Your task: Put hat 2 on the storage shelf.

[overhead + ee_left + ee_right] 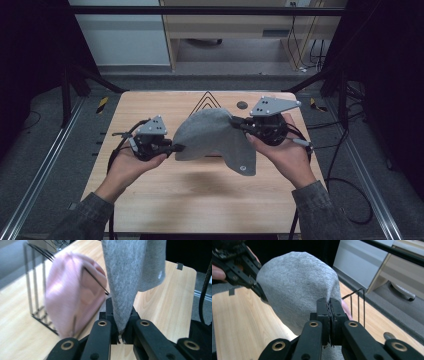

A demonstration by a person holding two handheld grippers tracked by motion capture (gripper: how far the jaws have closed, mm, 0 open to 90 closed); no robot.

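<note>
I hold a grey cloth (215,137) up off the wooden table (200,200), pinched at two edges and hanging between my hands. My left gripper (176,148) is clenched on the cloth's near left edge, and in the left gripper view the fabric (125,285) rises straight out of the closed jaws. My right gripper (235,121) is clamped on the upper right edge; in the right gripper view the cloth (297,290) billows just ahead of the shut jaws, with the other gripper (249,280) gripping its far side. The pickup looks done: the cloth is clear of the wood save perhaps its lowest corner, where a small round snap (243,168) dangles. What seems left is to carry it to the wire rack (35,290) beside a pink cloth (72,295), blurred in that view, or to spread and fold it; which of these I cannot tell.
</note>
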